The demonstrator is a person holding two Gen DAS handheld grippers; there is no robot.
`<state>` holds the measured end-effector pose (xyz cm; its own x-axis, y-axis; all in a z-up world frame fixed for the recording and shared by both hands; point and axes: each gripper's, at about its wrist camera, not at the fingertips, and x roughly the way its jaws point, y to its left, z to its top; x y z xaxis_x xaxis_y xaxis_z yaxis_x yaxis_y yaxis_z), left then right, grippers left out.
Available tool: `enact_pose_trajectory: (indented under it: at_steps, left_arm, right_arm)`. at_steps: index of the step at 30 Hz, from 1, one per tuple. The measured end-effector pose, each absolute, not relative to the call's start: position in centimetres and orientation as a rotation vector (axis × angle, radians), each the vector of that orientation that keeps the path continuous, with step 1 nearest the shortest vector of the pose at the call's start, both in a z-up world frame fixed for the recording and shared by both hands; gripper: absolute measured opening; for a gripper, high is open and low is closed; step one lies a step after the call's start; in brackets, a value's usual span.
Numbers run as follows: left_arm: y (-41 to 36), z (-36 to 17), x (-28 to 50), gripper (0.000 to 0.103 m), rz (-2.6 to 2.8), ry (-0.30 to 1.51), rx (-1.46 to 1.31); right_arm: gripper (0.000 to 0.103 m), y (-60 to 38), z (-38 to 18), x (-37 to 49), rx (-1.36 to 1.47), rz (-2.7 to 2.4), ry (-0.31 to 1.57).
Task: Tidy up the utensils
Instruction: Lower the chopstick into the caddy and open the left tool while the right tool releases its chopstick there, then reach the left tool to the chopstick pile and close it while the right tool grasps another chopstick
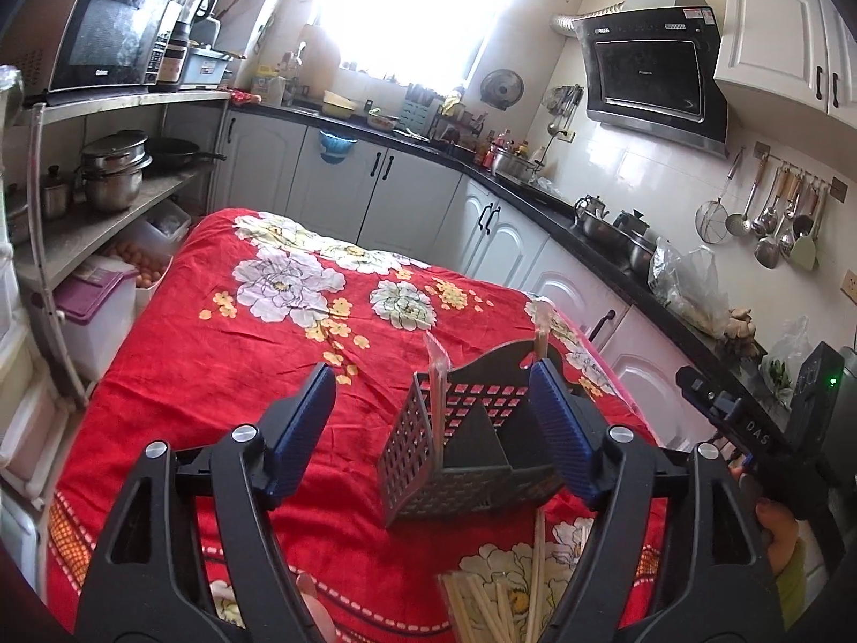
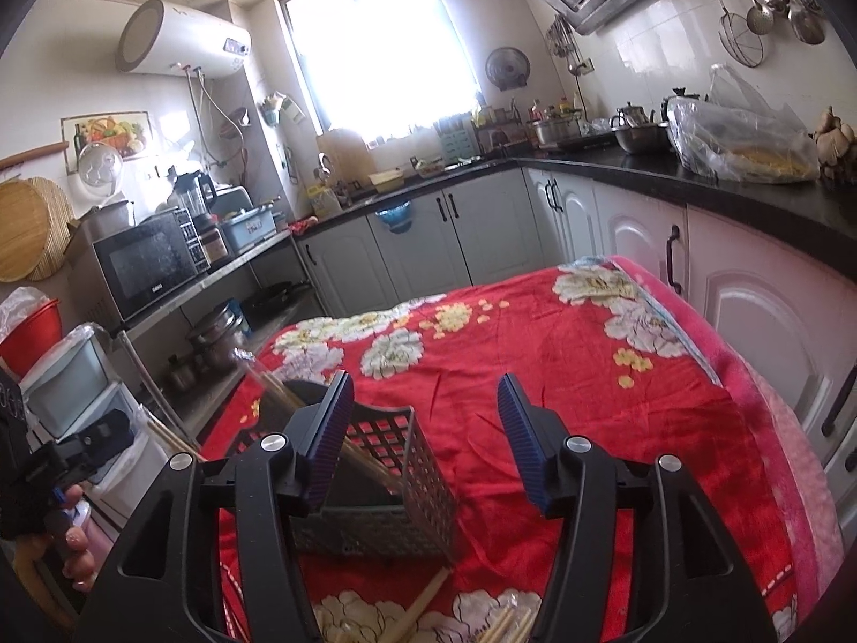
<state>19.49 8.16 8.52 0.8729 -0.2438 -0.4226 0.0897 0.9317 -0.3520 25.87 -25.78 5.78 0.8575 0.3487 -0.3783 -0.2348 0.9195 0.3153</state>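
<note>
1. The left claw [image 1: 431, 418] stands wide, its blue pads well apart with nothing pressed between them. From its own camera the right-hand pad [image 1: 557, 423] overlaps the dark utensil caddy [image 1: 460, 455]; whether it touches the caddy's wall I cannot tell.
2. The right claw [image 2: 426, 439] is also parted, at a middling width, and holds nothing. Its left-hand pad [image 2: 329, 439] sits in front of the caddy [image 2: 396, 487], with bare red cloth showing between the two pads.
3. The caddy stands upright on the counter [image 1: 214, 375], which is draped in a red floral cloth, towards the near right part of it. It is a perforated box split by inner walls into compartments, with a scalloped back wall.
4. Chopsticks in clear sleeves [image 1: 436, 375] stand in the caddy. Their long axis runs up and down, leaning a little, with the tops poking above the rim. One more [image 1: 541, 327] rises at the back wall.
5. In the right wrist view a sleeved pair [image 2: 278, 391] leans out of the caddy towards the upper left.
6. Loose wooden chopsticks [image 1: 482, 611] lie flat on the cloth just in front of the caddy, fanned out with their lengths running roughly away from the viewer.
7. A hand [image 1: 776, 536] grips the other tool's handle at the right edge of the left wrist view.
</note>
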Motion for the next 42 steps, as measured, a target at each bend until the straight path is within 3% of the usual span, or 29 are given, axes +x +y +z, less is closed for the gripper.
enact_pose_trajectory:
  at_steps: [9, 28, 35, 39, 42]
  left_arm:
    - [7.7, 7.6, 17.8, 0.075, -0.193, 0.498, -0.343]
    - [4.3, 2.1, 16.8, 0.075, -0.256, 0.677, -0.335]
    - [3.0, -0.2, 17.1, 0.051, -0.299, 0.774, -0.352]
    - [1.9, -1.9, 17.1, 0.035, -0.318, 0.854, -0.352]
    - [0.9, -3.3, 17.0, 0.029, -0.333, 0.907, -0.345]
  right_arm:
    - [0.054, -26.1, 4.4, 24.6, 0.23, 0.307, 0.496]
    - [0.054, -25.9, 0.7, 23.0, 0.175, 0.357, 0.616]
    - [0.054, -26.2, -0.4, 22.8, 0.161, 0.362, 0.653]
    - [0.049, -26.2, -1.2, 22.8, 0.138, 0.369, 0.68]
    - [0.044, -25.9, -1.8, 22.9, 0.118, 0.375, 0.707]
